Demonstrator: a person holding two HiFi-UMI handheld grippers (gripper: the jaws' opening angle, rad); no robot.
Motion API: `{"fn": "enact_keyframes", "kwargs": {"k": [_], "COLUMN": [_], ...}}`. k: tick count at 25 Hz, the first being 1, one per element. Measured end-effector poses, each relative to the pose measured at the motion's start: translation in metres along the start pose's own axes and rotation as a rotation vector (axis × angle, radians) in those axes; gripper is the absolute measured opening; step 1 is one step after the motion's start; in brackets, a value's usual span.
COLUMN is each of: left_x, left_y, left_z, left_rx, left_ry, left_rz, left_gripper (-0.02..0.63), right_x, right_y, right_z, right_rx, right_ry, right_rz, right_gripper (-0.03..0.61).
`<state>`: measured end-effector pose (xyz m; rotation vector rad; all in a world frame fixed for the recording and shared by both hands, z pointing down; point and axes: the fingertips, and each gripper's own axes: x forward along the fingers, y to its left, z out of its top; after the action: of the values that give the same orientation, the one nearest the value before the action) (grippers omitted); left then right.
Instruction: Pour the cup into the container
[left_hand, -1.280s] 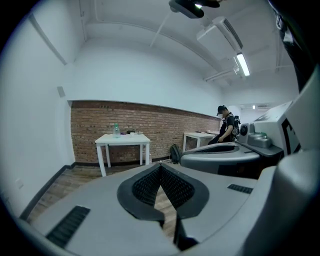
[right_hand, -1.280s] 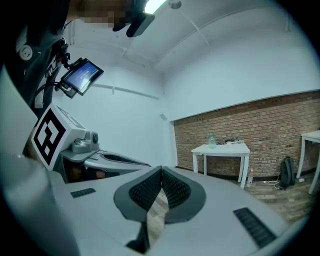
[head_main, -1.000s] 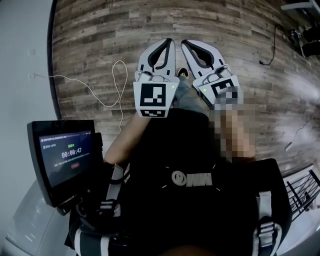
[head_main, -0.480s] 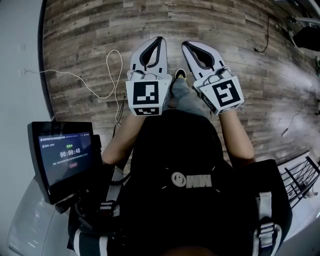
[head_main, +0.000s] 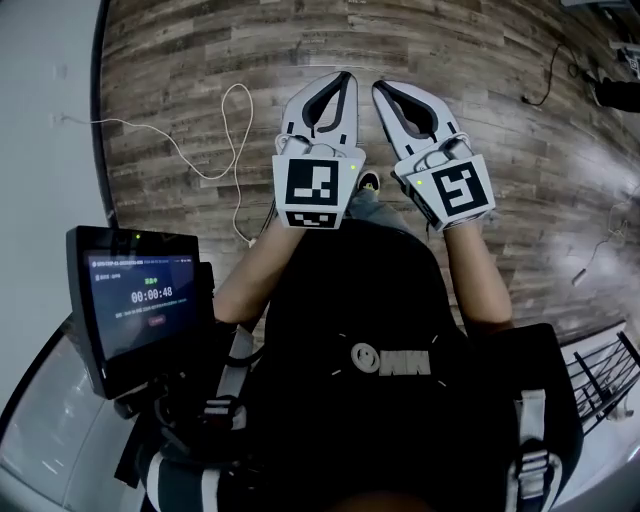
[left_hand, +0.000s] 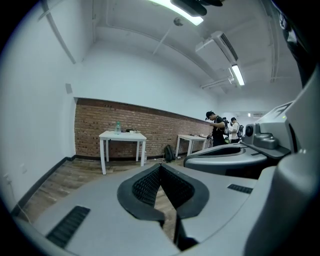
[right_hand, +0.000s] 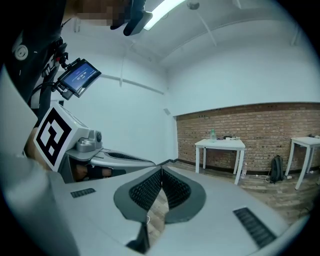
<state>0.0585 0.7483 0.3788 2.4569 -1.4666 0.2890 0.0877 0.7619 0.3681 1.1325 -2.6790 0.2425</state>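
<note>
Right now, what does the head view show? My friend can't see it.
The left gripper and right gripper, both shut and empty, are held side by side over a wood floor. A white cable lies on it, and a screen with a timer sits at lower left.

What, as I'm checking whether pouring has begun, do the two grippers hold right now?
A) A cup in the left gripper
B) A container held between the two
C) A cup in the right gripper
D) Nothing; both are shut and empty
D: the left gripper and right gripper each have their jaws closed tip to tip on nothing, above the bare wooden floor.
</note>
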Motion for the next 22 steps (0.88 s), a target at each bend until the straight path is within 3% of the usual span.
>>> {"fn": "enact_keyframes", "kwargs": {"k": [5, 12, 22], "left_x": [-0.041, -0.07, -0.098], "left_y": [-0.062, -0.107, -0.127], "left_z": [0.001, 0.001, 0.024], "left_rx": [0.047, 0.078, 0.107], "left_ry": [-0.028, -0.034, -0.061], "left_rz": [0.043, 0.085, 0.011], "left_gripper": [0.0, 0.0, 0.0], "right_x": [-0.07, -0.122, -0.141], "right_y": [0.007, 0.015, 0.039], "right_z": [0.002, -0.006, 0.016], "right_rx": [-0.014, 0.015, 0.031], "right_ry": [-0.074, -0.103, -0.124], "right_rz": [0.019, 0.031, -0.023], "right_gripper": [0.008, 0.008, 0.008]}}
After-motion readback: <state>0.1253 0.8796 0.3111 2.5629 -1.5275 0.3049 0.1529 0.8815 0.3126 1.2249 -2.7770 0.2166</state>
